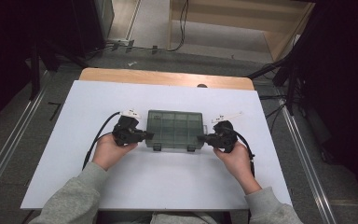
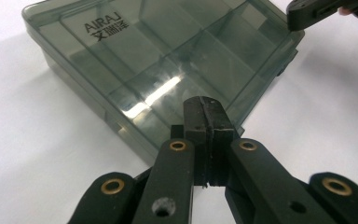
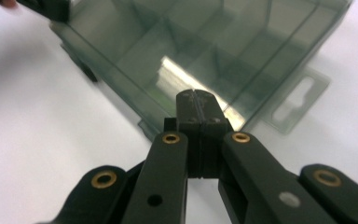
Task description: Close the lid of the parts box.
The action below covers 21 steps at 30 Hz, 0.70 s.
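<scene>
Nearest are two grey sleeves and the hands, each holding tongs. The left tongs (image 1: 148, 136) and the right tongs (image 1: 201, 138) are both shut tight, with nothing between them. Between them, in the middle of the white desk (image 1: 168, 182), lies a flat, see-through green box (image 1: 175, 129) with its lid closed. Its long side runs left to right. Each tip sits right at one near corner of the box. Nothing blocks the way. Far behind are cables on the floor.
</scene>
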{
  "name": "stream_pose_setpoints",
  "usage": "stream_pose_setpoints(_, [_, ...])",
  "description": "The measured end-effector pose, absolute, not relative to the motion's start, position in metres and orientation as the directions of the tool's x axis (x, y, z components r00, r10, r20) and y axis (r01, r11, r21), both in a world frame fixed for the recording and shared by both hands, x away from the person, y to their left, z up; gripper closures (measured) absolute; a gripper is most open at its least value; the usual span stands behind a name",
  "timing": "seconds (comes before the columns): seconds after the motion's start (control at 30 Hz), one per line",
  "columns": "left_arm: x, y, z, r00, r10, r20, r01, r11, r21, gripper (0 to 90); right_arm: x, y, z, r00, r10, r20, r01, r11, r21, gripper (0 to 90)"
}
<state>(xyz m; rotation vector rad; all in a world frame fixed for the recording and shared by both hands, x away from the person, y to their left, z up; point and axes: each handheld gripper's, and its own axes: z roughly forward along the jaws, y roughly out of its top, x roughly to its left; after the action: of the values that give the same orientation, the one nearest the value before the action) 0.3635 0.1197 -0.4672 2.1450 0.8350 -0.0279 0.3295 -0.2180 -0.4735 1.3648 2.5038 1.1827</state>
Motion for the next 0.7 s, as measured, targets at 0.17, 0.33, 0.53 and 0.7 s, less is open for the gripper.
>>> stream_pose_setpoints(0.17, [0.365,0.121,-0.468,0.781,0.543,-0.308,0.577,-0.439,0.688,86.5,0.329,-0.216,-0.474,-0.613,0.741,0.275,0.680,0.318,0.661,87.6])
stream_pose_setpoints(0.33, [0.365,0.121,-0.467,0.782,0.535,-0.320,0.578,-0.431,0.693,76.4,0.329,-0.215,-0.472,-0.625,0.723,0.295,0.680,0.319,0.660,76.7])
stream_pose_setpoints(0.53, [0.361,0.123,-0.460,0.770,0.531,-0.353,0.598,-0.408,0.690,62.0,0.324,-0.213,-0.464,-0.650,0.696,0.305,0.654,0.307,0.691,59.9])
stream_pose_setpoints(0.7, [0.355,0.131,-0.455,0.760,0.543,-0.357,0.601,-0.379,0.704,55.4,0.320,-0.215,-0.461,-0.631,0.702,0.330,0.670,0.279,0.688,49.5])
